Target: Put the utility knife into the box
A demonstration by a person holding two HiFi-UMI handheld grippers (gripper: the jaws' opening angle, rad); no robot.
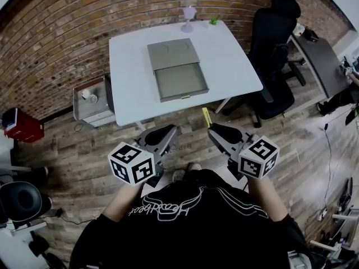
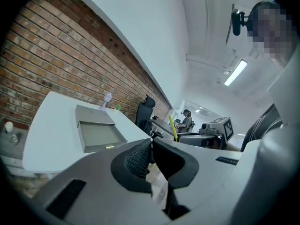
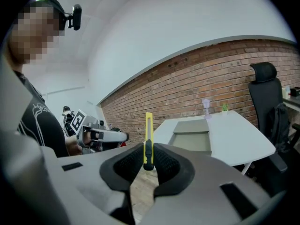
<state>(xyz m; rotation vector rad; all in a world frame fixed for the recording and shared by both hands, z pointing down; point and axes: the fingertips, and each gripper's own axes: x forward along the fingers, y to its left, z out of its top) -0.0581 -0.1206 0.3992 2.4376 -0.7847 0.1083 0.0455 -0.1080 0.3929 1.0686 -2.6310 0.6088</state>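
A yellow utility knife (image 3: 148, 136) stands upright between the pads of my right gripper (image 3: 148, 159), which is shut on it. From the head view the knife (image 1: 206, 116) pokes forward from the right gripper (image 1: 212, 129), short of the white table's (image 1: 235, 66) near edge. The grey box (image 1: 176, 69) lies open on the table's middle, its tray pulled toward me. My left gripper (image 1: 171, 130) hangs beside the right one, jaws together with nothing in them. In the left gripper view the box (image 2: 96, 131) sits ahead of the left gripper (image 2: 151, 149).
A black office chair (image 1: 275, 55) stands at the table's right, with a dark desk (image 1: 317, 60) beyond it. A grey cabinet (image 1: 92, 100) sits at the table's left. A small purple vase (image 1: 189, 13) and a green plant (image 1: 214, 20) stand at the table's far edge.
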